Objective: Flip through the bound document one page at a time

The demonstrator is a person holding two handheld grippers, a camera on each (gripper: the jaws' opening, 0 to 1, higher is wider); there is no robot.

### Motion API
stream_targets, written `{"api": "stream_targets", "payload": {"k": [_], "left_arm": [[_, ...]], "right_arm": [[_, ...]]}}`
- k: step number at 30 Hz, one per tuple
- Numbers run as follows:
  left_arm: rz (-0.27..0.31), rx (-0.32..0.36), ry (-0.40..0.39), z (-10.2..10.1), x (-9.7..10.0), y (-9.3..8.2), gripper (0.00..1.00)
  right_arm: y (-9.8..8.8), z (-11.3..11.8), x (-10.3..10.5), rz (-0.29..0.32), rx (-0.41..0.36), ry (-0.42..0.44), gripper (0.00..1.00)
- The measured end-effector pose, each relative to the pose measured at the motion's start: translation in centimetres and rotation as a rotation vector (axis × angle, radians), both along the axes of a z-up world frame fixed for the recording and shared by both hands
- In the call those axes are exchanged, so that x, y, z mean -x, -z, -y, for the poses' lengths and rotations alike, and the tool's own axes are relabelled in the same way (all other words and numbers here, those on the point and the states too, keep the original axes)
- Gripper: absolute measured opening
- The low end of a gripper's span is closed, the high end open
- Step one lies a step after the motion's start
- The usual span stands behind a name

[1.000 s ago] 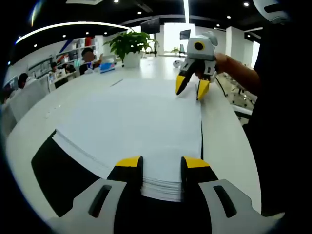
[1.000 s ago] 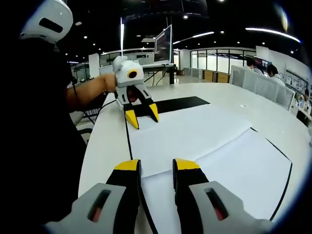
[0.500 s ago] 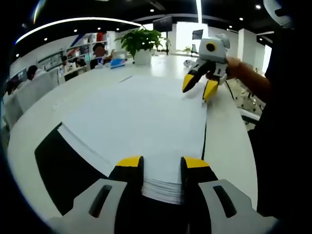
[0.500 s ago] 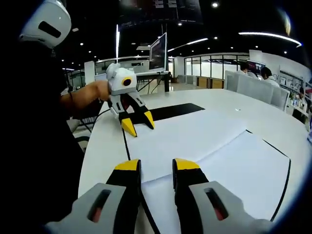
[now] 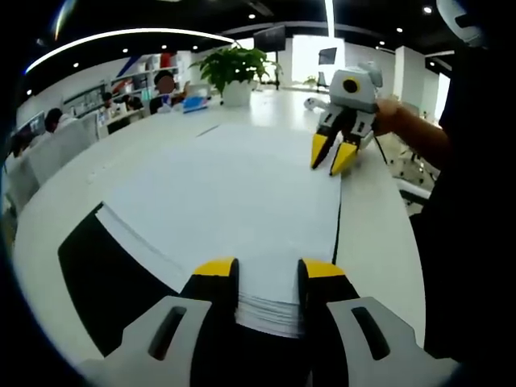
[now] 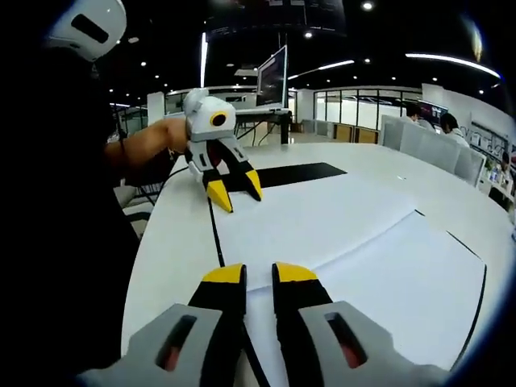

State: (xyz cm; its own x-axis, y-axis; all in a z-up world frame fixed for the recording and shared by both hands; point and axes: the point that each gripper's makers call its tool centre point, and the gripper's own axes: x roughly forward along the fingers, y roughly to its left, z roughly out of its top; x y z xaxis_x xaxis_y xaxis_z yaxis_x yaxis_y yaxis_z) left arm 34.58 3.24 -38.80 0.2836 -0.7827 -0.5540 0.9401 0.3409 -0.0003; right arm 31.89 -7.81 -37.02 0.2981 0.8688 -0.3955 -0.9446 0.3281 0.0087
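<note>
The bound document [image 5: 226,185] lies open on the white table [image 5: 379,234], white pages up and its black cover showing at the left. My left gripper [image 5: 269,271] is open, its jaws standing either side of the thick page stack's near edge. At the far right corner of the top page my right gripper [image 5: 331,155] points down, held by a hand. In the right gripper view, my right gripper [image 6: 259,274] stands over the near edge of the top page [image 6: 322,226], jaws close together with a narrow gap between them. The left gripper [image 6: 236,193] rests open on the far corner.
A potted plant [image 5: 234,72] stands at the table's far end, with seated people [image 5: 165,85] behind it. A monitor [image 6: 272,76] on a desk stands beyond the document. The person's arm [image 5: 415,133] reaches in along the table's right edge.
My right gripper's jaws have drawn closer together and its tips have dipped toward the page's corner. The left gripper has kept its place on the stack.
</note>
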Motion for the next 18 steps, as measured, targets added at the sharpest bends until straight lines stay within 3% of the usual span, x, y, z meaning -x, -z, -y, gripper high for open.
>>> {"api": "stream_targets", "payload": {"k": [13,18], "left_arm": [[0.005,0.004,-0.003,0.14,0.13,-0.05,0.31],[0.009,0.011,0.016,0.58,0.86,-0.05,0.24]], "right_arm": [[0.83,0.32,-0.34,-0.024,-0.033,0.073,0.11],[0.92,0.30,-0.32,-0.019,-0.028,0.083,0.11]]}}
